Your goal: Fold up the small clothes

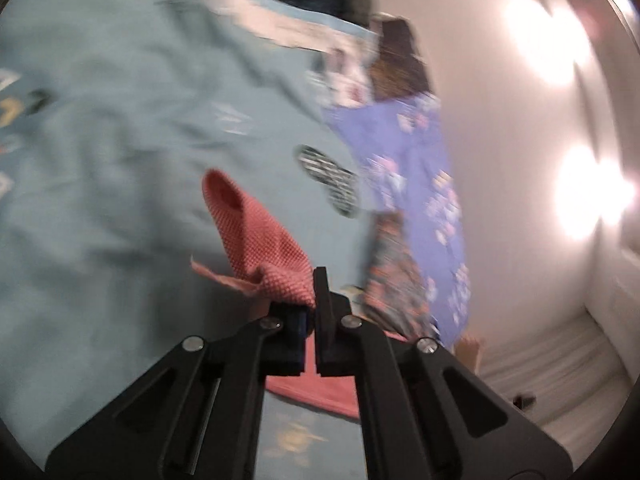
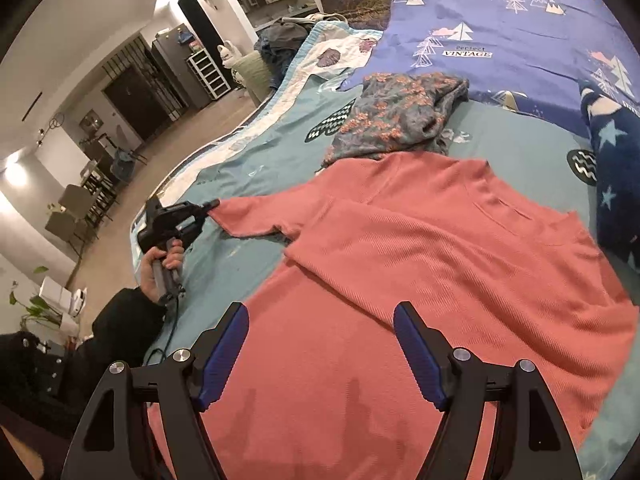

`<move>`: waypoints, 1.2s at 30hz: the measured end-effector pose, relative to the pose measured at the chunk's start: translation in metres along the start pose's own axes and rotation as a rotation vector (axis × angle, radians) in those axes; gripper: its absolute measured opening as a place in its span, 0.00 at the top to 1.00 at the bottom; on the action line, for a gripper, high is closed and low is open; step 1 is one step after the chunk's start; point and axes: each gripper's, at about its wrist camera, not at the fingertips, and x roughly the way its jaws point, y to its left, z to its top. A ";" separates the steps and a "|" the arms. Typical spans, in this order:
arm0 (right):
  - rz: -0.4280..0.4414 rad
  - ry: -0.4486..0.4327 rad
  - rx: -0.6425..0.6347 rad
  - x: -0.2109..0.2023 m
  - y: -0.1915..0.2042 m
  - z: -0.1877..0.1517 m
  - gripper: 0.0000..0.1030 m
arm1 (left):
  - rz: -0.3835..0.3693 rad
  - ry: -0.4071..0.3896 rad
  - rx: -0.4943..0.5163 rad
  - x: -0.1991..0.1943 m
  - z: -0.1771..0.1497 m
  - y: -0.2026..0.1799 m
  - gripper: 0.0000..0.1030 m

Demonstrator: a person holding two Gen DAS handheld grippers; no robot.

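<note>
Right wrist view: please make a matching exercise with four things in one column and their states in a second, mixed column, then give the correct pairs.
Things:
1. left claw
2. right claw
3. pink shirt
4. flowered garment

States:
A. crumpled beyond the shirt's collar
B. spread on the bed
C. shut on the sleeve end
D. open above the shirt, holding nothing

Pairs: 1-C, 2-D, 3-B, 4-A

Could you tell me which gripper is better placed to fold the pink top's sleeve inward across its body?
Left. The left gripper is shut on the sleeve cuff of the pink top. The right gripper is open and empty above the hem.
</note>
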 end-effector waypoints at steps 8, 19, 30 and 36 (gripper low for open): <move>0.186 0.000 0.220 0.021 -0.016 0.023 0.24 | -0.067 0.162 0.462 0.025 -0.089 -0.129 0.97; 0.080 0.111 0.349 0.081 -0.021 0.040 0.20 | 0.028 0.483 0.688 0.066 -0.184 -0.138 0.96; 0.094 0.216 0.324 0.114 0.005 0.083 0.20 | -0.021 0.513 0.572 0.060 -0.181 -0.129 0.79; 0.035 0.303 0.343 0.150 0.018 0.083 0.30 | 0.002 0.508 0.589 0.062 -0.183 -0.134 0.79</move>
